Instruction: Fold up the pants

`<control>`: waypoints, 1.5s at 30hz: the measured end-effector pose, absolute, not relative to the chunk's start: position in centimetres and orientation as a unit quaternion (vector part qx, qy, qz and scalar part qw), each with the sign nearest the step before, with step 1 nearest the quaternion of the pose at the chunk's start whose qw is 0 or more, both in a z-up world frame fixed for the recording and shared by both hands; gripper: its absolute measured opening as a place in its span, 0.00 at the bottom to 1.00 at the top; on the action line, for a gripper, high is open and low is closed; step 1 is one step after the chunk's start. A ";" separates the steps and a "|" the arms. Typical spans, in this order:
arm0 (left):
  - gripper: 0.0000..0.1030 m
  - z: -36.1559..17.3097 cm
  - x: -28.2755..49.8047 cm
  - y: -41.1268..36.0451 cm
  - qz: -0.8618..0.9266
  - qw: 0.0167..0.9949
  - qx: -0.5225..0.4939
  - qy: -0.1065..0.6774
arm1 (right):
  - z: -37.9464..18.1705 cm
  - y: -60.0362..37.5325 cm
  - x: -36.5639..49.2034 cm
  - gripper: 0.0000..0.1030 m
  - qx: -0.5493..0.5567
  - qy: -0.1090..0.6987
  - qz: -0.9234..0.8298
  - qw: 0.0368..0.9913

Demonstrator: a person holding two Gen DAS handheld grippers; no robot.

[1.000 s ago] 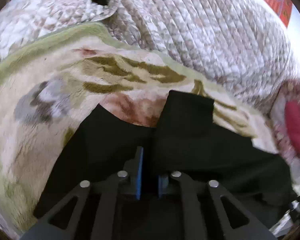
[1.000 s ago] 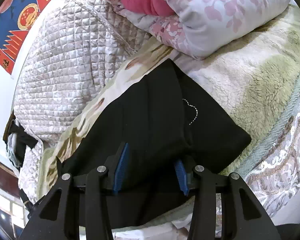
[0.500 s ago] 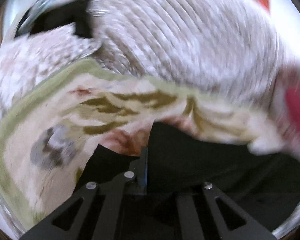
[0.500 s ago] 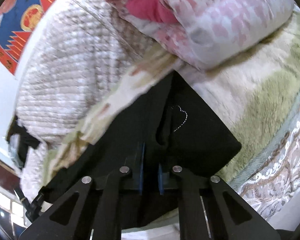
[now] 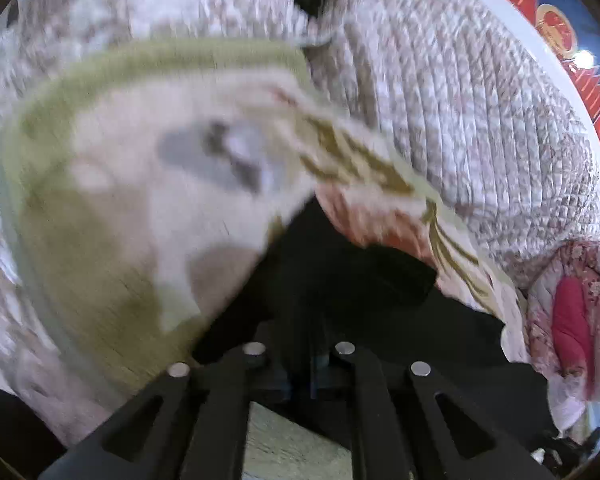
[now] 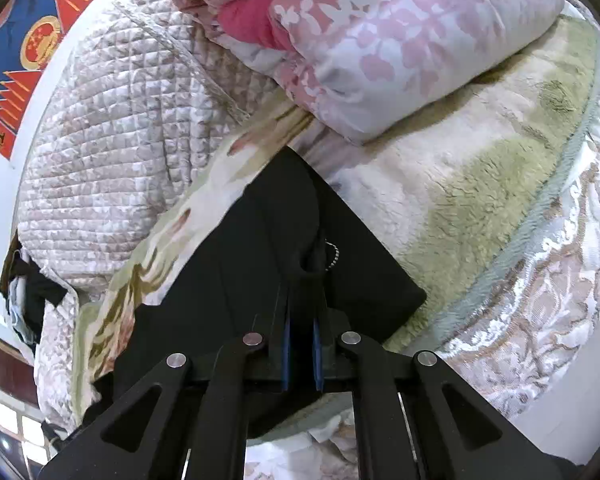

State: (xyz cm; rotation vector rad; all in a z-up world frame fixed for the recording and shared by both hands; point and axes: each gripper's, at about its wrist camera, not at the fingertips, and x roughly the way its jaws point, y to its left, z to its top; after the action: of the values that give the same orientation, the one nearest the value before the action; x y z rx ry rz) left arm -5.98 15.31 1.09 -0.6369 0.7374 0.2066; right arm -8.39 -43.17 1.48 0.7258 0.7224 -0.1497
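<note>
The black pants (image 5: 360, 280) lie on a plush cream and green blanket (image 5: 120, 200) on a bed. My left gripper (image 5: 302, 360) pinches their near edge between its blue pads; the jaws are easing open a little, and the cloth is still gripped. This view is blurred by motion. In the right wrist view the pants (image 6: 240, 260) spread up and left. My right gripper (image 6: 302, 300) is shut on a raised fold of them beside a small stitched white outline (image 6: 332, 256). The blanket (image 6: 480, 180) shows to the right of the pants.
A quilted beige cover (image 6: 120, 120) lies beyond the blanket. A pink floral duvet (image 6: 400, 40) with a red lining is bunched at the top. A red and blue poster (image 6: 20, 40) hangs on the wall. Dark clothes (image 6: 28, 296) are heaped at the bed's far end.
My right gripper went from wide open to shut on a pants fold. My left gripper tightened on the cloth, then swung sideways and rolled, dragging the pants edge with it.
</note>
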 end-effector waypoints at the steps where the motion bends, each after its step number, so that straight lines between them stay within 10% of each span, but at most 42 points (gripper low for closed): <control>1: 0.09 1.3 -6.1 15.6 0.104 0.880 -0.304 0.351 | 1.4 -43.1 -8.4 0.08 0.342 0.350 -0.074 0.869; 14: 0.09 3.7 -7.4 16.2 0.197 0.900 -0.217 0.323 | 3.1 -43.2 -10.2 0.20 0.288 0.316 -0.137 0.893; 18: 0.26 4.8 -6.8 14.4 0.169 0.914 -0.187 0.317 | 4.1 -42.5 -10.3 0.24 0.248 0.300 -0.159 0.907; 37: 0.34 3.1 5.1 -4.7 -0.165 0.874 -0.066 0.452 | 1.6 -32.4 4.1 0.27 0.007 0.404 0.069 0.912; 45: 0.50 2.0 10.2 -9.1 -0.181 0.871 -0.001 0.457 | 2.2 -37.2 3.8 0.32 0.089 0.367 0.031 0.925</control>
State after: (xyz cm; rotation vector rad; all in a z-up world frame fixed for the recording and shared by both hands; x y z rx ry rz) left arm 10.25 -9.10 1.96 -0.0026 0.9566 -0.3786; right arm 3.80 -37.25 2.21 0.1832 0.7533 0.0634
